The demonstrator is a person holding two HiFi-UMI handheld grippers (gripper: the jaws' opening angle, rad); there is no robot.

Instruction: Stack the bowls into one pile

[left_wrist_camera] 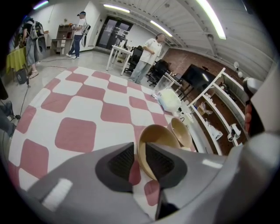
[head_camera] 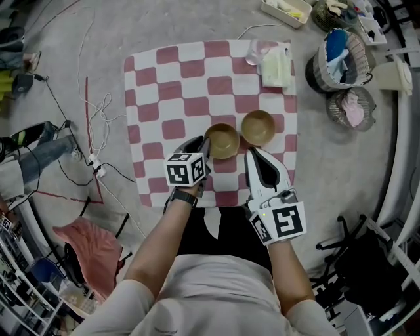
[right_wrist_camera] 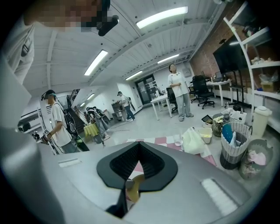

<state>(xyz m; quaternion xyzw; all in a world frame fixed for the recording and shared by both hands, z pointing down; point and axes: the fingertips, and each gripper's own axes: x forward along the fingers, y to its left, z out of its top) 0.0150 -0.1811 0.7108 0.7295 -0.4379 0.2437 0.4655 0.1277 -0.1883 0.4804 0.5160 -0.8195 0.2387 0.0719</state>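
Two tan bowls lie on a red-and-white checked cloth (head_camera: 170,85) on the floor. The nearer bowl (head_camera: 222,140) is tilted, and its rim sits between the jaws of my left gripper (head_camera: 204,147), which is shut on it. In the left gripper view that bowl (left_wrist_camera: 161,139) stands on edge in my left gripper (left_wrist_camera: 139,148), with the second bowl (left_wrist_camera: 183,131) just behind it. The second bowl (head_camera: 258,126) rests upright to the right. My right gripper (head_camera: 250,153) hovers just below it, shut and holding nothing. In the right gripper view, the right gripper (right_wrist_camera: 139,146) has its jaws together.
A white bag (head_camera: 275,67) and a clear cup (head_camera: 254,51) sit at the cloth's far right corner. Baskets (head_camera: 340,58) and a white tray (head_camera: 287,10) stand beyond the right edge. Cables (head_camera: 92,111) run along the left. People stand (left_wrist_camera: 148,52) in the room.
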